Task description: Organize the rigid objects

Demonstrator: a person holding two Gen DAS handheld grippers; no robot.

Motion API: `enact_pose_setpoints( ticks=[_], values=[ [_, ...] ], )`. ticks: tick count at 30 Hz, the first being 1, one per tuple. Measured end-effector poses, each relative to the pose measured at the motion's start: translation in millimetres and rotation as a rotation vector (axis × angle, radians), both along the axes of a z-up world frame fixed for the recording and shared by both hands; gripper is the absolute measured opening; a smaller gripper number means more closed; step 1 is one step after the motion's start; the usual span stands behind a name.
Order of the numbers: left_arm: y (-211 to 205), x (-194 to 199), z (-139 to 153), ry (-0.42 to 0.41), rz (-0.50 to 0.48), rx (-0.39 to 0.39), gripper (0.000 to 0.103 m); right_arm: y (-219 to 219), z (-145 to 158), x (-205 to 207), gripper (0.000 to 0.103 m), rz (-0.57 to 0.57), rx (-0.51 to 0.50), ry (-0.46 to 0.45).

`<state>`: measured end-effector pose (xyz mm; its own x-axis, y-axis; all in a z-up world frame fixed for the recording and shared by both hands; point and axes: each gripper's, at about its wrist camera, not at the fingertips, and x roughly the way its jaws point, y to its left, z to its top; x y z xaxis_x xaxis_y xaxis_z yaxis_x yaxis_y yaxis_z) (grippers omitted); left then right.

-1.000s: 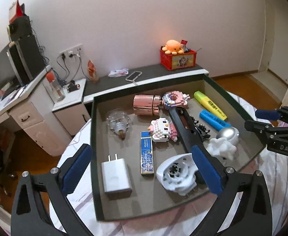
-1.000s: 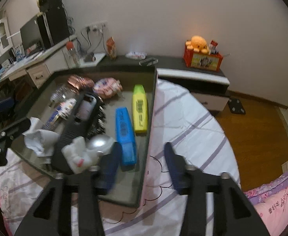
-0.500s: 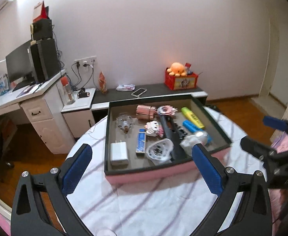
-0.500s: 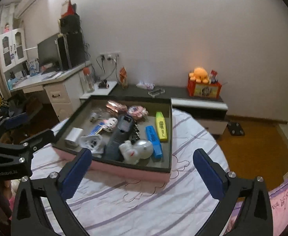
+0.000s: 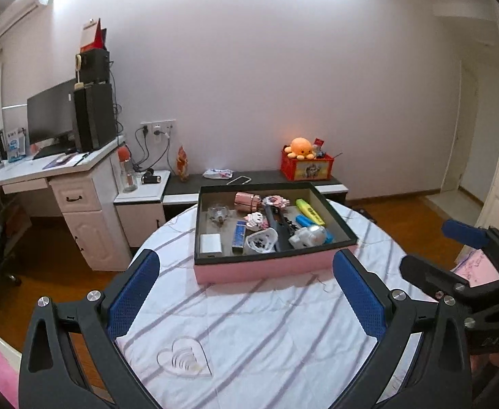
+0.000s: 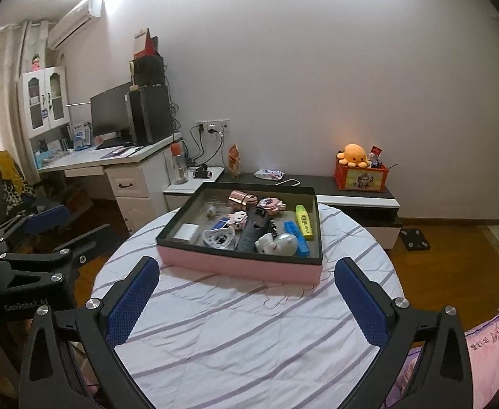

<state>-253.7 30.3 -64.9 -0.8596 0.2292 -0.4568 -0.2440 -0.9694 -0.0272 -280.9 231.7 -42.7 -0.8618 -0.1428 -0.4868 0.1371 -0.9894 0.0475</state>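
Observation:
A shallow pink box (image 5: 269,267) (image 6: 235,262) with a dark rim sits at the far side of a round table covered in a striped white cloth (image 5: 266,327) (image 6: 249,334). Inside lie a white charger (image 5: 211,242), a blue packet (image 5: 239,235), a white round part (image 5: 261,241), a long black tool (image 5: 278,226), a silver-headed white figure (image 5: 309,236) (image 6: 278,243), blue (image 6: 297,233) and yellow (image 6: 303,221) highlighters, block toys and a copper cylinder (image 5: 247,199). My left gripper (image 5: 246,293) is open and empty, well back from the box. My right gripper (image 6: 246,300) is likewise open and empty.
A white desk (image 5: 45,170) with a monitor stands at the left. A low dark shelf (image 5: 269,177) behind the table carries a red box with an orange plush (image 5: 302,148). Wooden floor surrounds the table; pink bedding (image 6: 487,337) lies at the right.
Both grippers have pulled back and up from the box, which now looks small and far. The right gripper's jaws went from partly closed to wide open.

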Motion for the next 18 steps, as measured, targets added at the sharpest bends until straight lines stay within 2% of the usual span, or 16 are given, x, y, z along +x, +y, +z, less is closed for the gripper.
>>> enact_pose_setpoints(
  ticks=[5, 10, 18],
  values=[
    [1, 38, 7, 0.068, 0.035, -0.054, 0.103, -8, 11, 29, 0.103, 0.011, -0.008, 0.049],
    [-6, 68, 20, 0.119, 0.066, -0.032, 0.103, -12, 19, 58, 0.103, 0.005, -0.027, 0.118],
    [-12, 121, 41, 0.271, 0.120, -0.042, 0.103, -17, 35, 99, 0.103, -0.006, -0.030, 0.232]
  ],
)
